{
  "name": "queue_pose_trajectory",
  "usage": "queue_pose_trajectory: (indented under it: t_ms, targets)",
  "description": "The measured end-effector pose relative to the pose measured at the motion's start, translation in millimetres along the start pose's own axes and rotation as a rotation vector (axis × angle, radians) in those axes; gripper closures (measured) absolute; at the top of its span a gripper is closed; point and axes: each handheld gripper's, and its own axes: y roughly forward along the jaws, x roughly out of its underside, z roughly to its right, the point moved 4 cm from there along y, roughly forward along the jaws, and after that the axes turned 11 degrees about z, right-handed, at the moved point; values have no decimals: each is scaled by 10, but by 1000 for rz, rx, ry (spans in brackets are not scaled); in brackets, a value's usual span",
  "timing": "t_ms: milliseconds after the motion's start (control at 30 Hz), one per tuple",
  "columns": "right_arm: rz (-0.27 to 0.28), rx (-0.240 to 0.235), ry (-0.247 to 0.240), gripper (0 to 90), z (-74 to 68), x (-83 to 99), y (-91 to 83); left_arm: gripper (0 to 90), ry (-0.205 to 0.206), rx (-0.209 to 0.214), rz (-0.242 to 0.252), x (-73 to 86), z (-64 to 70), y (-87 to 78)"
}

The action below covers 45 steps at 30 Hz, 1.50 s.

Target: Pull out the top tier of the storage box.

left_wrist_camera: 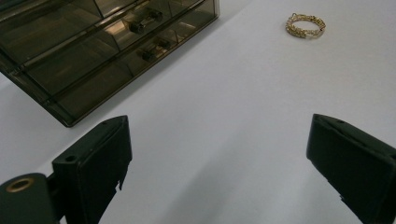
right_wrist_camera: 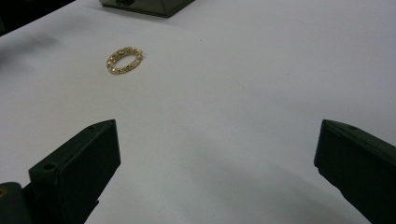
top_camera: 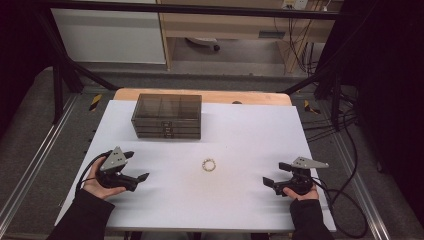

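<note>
A gold beaded bracelet lies flat on the white table, about midway between my two grippers. A smoky see-through drawer box with three shut drawers stands at the back left. My left gripper is held low at the left, open and empty, pointing toward the middle. My right gripper is at the right, also open and empty, facing left. In the left gripper view the bracelet lies far ahead to the upper right and the drawer box at upper left. In the right gripper view the bracelet lies ahead at the left.
A wooden strip runs along the table's far edge behind the box. Black cables trail off the right side. A dark frame and grey floor surround the table.
</note>
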Motion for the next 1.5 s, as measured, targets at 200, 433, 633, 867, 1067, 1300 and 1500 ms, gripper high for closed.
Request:
queue_pose_trajectory:
  t_ms: [200,433,633,867,1067,1300,1500]
  targets:
    - [-2,1,-1,8,0,2,3,66,56,-8,-20,-55,-6,31]
    - [0,1,-2,8,1,0,1,66,121,-16,-30,-119,-19,57]
    - [-3,2,-4,9,3,3,3,66,179,-25,-48,-158,-21,83]
    - [-7,2,-5,8,3,6,4,66,259,-44,-66,-204,-33,129]
    - [-7,2,-7,9,3,6,5,65,327,-57,-78,-220,-34,182]
    - [-9,2,-8,9,3,9,7,66,394,-71,-99,-249,-40,239]
    - [-8,1,-8,9,2,9,7,66,447,-82,-108,-271,-38,281]
